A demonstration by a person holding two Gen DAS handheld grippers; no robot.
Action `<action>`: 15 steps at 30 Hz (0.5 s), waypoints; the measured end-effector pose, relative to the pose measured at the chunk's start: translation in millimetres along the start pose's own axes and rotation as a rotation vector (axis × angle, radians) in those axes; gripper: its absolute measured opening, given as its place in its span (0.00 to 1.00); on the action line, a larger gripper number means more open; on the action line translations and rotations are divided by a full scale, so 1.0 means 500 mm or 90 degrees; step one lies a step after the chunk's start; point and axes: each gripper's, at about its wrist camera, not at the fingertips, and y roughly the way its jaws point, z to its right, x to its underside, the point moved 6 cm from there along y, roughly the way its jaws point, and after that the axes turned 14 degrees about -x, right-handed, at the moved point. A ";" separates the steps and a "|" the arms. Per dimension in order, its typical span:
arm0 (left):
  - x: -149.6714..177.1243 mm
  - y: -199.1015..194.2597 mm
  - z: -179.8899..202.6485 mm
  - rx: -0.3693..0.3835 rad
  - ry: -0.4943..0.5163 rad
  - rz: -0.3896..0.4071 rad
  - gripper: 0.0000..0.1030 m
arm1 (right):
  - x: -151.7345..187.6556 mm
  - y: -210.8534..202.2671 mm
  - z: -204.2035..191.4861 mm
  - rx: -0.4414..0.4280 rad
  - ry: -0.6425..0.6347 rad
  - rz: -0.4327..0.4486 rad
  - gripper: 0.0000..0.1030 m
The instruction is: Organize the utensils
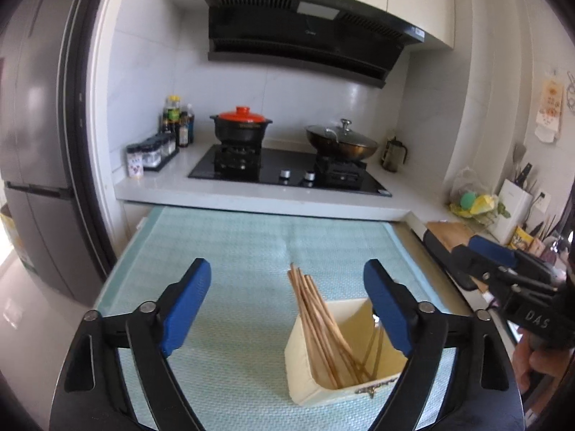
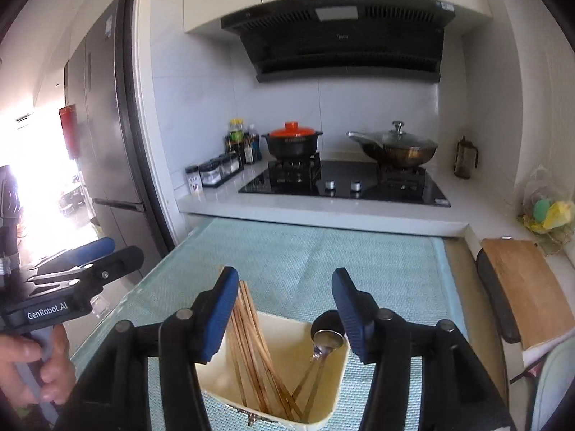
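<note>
- The cream holder (image 2: pixel 276 366) stands on the green mat (image 1: pixel 233 244) covering the surface, with chopsticks (image 2: pixel 248 337) and spoons (image 2: pixel 323 344) leaning inside.
- Left gripper (image 1: pixel 287 309): jaws wide, empty, its right jaw above the holder's rim.
- Right gripper (image 2: pixel 285 316): jaws partly apart over the holder, gripping nothing.

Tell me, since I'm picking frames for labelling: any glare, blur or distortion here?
Right wrist view: window light blows out the left edge beside the fridge. Left wrist view: evenly lit, soft glare on the fridge door. Both: strong fisheye bending, dark corners, chopsticks sharp.
</note>
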 end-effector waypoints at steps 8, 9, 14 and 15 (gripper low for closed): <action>0.078 -0.203 -0.031 -0.080 0.051 0.097 1.00 | 0.056 -0.218 -0.087 0.034 -0.035 0.075 0.79; 0.093 -0.220 -0.029 -0.083 0.053 0.100 1.00 | 0.073 -0.237 -0.097 0.037 -0.035 0.081 0.79; 0.146 -0.276 -0.014 -0.057 0.053 0.084 1.00 | 0.146 -0.301 -0.135 0.040 -0.025 0.099 0.83; 0.153 -0.286 -0.009 -0.062 0.058 0.088 1.00 | 0.158 -0.306 -0.141 0.044 -0.025 0.095 0.83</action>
